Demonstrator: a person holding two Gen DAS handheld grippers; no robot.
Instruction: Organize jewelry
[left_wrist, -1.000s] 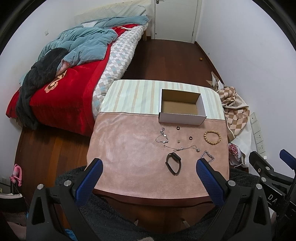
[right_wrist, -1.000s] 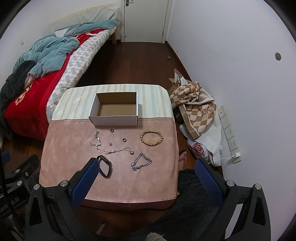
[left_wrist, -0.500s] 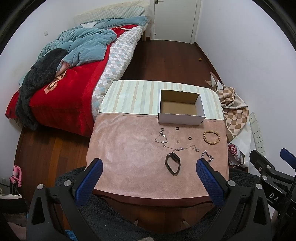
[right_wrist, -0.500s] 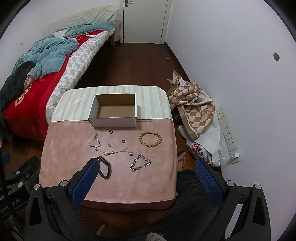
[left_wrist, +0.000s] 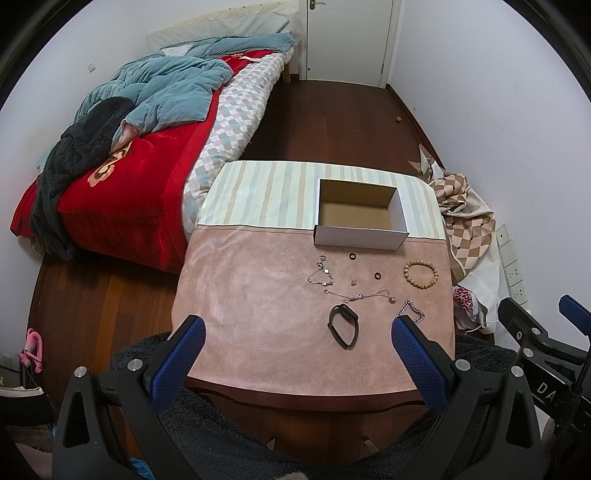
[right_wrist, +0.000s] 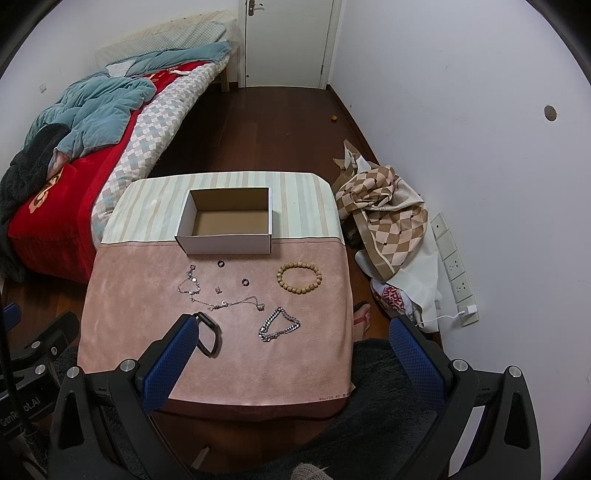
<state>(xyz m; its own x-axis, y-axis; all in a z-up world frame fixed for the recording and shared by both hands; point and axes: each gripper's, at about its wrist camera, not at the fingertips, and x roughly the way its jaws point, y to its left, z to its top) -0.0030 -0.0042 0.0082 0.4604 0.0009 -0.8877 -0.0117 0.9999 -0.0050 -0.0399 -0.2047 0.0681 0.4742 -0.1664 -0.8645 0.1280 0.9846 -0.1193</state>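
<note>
An open white cardboard box (left_wrist: 360, 236) (right_wrist: 225, 245) sits at the back of a small table with a pink cloth (left_wrist: 251, 295) (right_wrist: 140, 295). In front of it lie a wooden bead bracelet (left_wrist: 420, 273) (right_wrist: 299, 278), a black band (left_wrist: 343, 325) (right_wrist: 207, 336), a silver chain bracelet (right_wrist: 279, 325) (left_wrist: 412, 311), thin silver chains (left_wrist: 321, 275) (right_wrist: 190, 284), and two small black rings (left_wrist: 352, 256) (right_wrist: 245, 282). My left gripper (left_wrist: 295, 343) and right gripper (right_wrist: 288, 343) are open and empty, held above the table's near edge.
A bed with a red cover and blue quilt (left_wrist: 147, 110) stands to the left. A checked cloth heap (right_wrist: 384, 214) lies on the floor to the right, by wall sockets (right_wrist: 456, 266). A dark fuzzy rug (left_wrist: 155, 354) lies below the table's front.
Both grippers have drifted back and up slightly, so the table looks a bit smaller. The jewelry and the box have not moved.
</note>
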